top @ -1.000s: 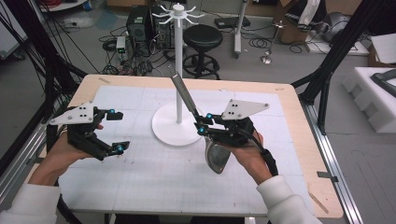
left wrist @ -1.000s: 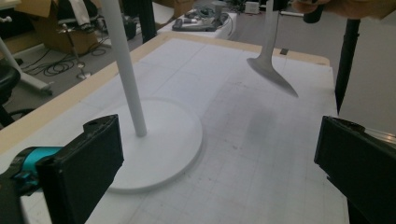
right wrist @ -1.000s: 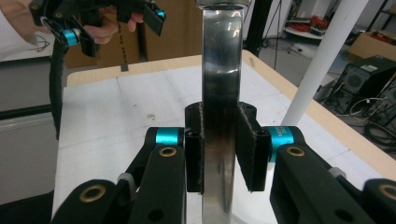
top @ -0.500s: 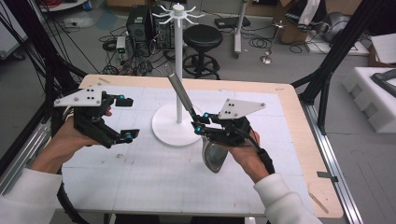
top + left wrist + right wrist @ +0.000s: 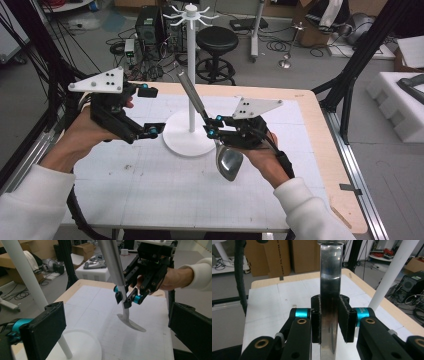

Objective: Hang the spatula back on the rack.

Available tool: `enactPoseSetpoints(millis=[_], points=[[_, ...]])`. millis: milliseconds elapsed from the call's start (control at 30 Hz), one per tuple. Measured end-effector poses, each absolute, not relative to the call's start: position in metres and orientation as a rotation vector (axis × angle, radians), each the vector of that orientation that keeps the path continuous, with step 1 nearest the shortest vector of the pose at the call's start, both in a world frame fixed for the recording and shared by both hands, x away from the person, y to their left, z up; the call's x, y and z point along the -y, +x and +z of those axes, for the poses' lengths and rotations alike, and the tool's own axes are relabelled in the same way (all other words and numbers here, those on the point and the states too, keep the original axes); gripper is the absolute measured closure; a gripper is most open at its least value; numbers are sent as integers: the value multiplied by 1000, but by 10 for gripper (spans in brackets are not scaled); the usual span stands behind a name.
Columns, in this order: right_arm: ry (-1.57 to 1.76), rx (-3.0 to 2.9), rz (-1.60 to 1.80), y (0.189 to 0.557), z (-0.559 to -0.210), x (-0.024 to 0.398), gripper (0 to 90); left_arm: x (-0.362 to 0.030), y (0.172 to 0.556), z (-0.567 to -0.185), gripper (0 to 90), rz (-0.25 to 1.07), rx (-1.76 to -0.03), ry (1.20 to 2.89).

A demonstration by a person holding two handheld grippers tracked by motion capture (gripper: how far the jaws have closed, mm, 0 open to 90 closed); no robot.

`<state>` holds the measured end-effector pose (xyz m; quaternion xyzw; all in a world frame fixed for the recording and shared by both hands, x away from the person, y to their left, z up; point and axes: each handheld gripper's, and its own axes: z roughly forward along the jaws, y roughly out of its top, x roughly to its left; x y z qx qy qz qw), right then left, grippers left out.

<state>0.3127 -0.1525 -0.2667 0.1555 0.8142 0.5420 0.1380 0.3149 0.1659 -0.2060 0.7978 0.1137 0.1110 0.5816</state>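
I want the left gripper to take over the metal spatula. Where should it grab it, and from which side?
Probably the bare upper handle of the spatula, above the right gripper. That stretch is straight, tilted up-left and free; the open left gripper can come in from the left.

A white stand (image 5: 190, 75) rises from a round base (image 5: 180, 137) on the counter (image 5: 165, 190), which carries a white gridded sheet inside a pale wooden border. The stand's pole ends in a ring of small hooks (image 5: 191, 12). Behind the counter a black stool (image 5: 217, 40) stands on the floor beside a dark computer case (image 5: 150, 25) and tangled cables (image 5: 120, 47). Cardboard boxes (image 5: 284, 257) are stacked farther back. To the right, white foam blocks (image 5: 400, 100) hold a dark object, near black frame struts (image 5: 365, 55).
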Motion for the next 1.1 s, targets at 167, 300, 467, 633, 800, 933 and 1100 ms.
enactPoseSetpoints(millis=[167, 300, 467, 633, 800, 933, 1100], points=[[435, -2345, 1574, 318, -261, 149, 747, -157, 322, -198, 18, 265, -278, 1857], [441, -2342, 1579, 322, -261, 148, 747, -153, 326, -195, 23, 274, -294, 1849], [446, -2343, 1575, 324, -262, 146, 747, -147, 331, -192, 64, 279, -300, 1854], [452, -2339, 1579, 326, -263, 145, 747, -137, 335, -189, 101, 282, -336, 1844], [458, -2335, 1576, 325, -262, 143, 747, -131, 338, -185, 209, 295, -354, 1831], [462, -2331, 1574, 325, -262, 143, 747, -127, 338, -184, 266, 281, -365, 1823], [469, -2324, 1576, 323, -261, 143, 747, -124, 338, -182, 358, 280, -357, 1817]])
